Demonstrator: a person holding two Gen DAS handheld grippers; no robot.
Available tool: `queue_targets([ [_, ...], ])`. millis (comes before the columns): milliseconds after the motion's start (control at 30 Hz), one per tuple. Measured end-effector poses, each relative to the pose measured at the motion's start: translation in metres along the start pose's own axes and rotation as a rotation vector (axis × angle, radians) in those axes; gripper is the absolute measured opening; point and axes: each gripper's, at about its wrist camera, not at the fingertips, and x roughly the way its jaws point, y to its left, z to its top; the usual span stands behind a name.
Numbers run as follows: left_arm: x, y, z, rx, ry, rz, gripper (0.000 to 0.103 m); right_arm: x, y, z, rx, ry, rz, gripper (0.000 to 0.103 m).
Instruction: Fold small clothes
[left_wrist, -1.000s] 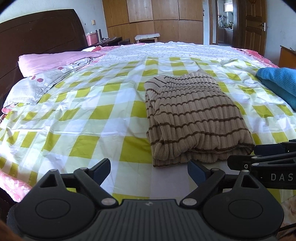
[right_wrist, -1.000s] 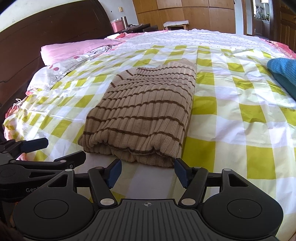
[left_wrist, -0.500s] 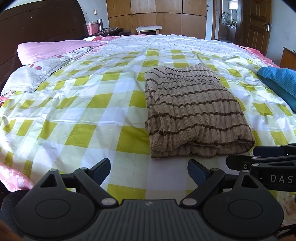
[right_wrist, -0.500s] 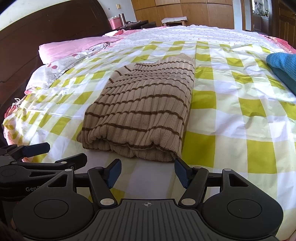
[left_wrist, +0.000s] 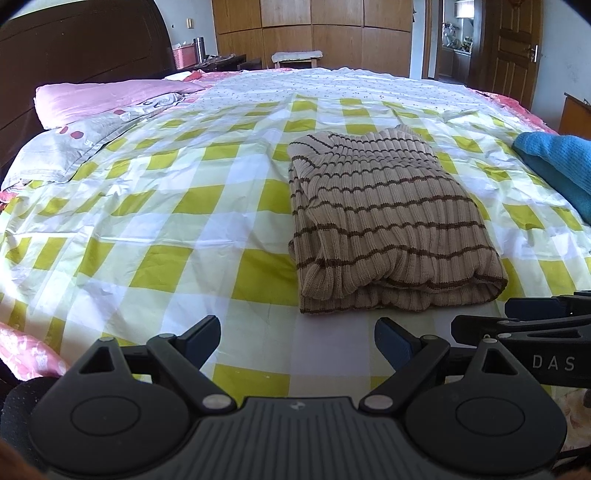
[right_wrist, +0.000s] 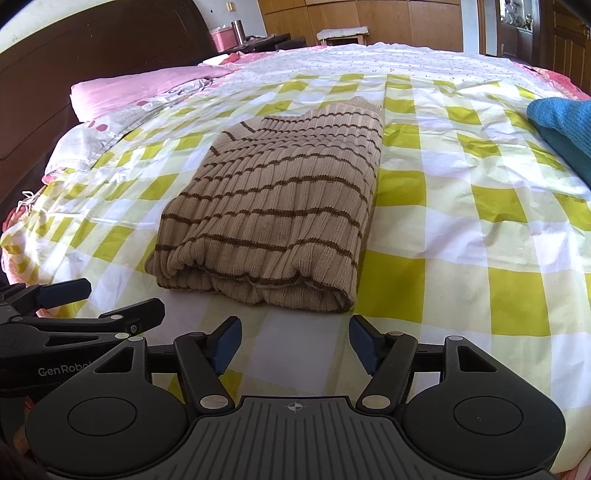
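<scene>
sweater (left_wrist: 388, 225) (folded) | just beyond left gripper (left_wrist: 297, 338) and right gripper (right_wrist: 295, 341) | both jaws wide, empty

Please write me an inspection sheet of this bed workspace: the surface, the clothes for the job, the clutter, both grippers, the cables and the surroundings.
Surface: bed cover, yellow and white checks, slightly wrinkled.
Job's things: striped beige sweater, folded, lying flat; blue garment at the right edge, partly out of view.
Clutter: pink pillow near the headboard.
Grippers: left gripper open, empty; right gripper open, empty, both short of the sweater.
Cables: nothing seen.
Surroundings: dark headboard, wooden wardrobe, door.
</scene>
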Motion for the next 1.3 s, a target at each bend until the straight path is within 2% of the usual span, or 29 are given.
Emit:
queue_targets([
  [367, 0.000, -0.005, 0.003, 0.027, -0.003, -0.009, 0.096, 0.002, -0.002, -0.003, 0.009, 0.018, -0.021, 0.065],
  [467, 0.000, -0.005, 0.003, 0.029, -0.002, -0.013, 0.096, -0.001, -0.002, -0.003, 0.015, -0.009, -0.032, 0.065],
  [900, 0.001, -0.006, 0.002, 0.035, 0.005, -0.010, 0.097, -0.001, -0.005, -0.003, 0.029, 0.002, -0.026, 0.065],
  [1300, 0.000, -0.011, -0.001, 0.065, -0.014, 0.022, 0.097, 0.001, -0.004, -0.004, 0.024, 0.012, -0.039, 0.065],
])
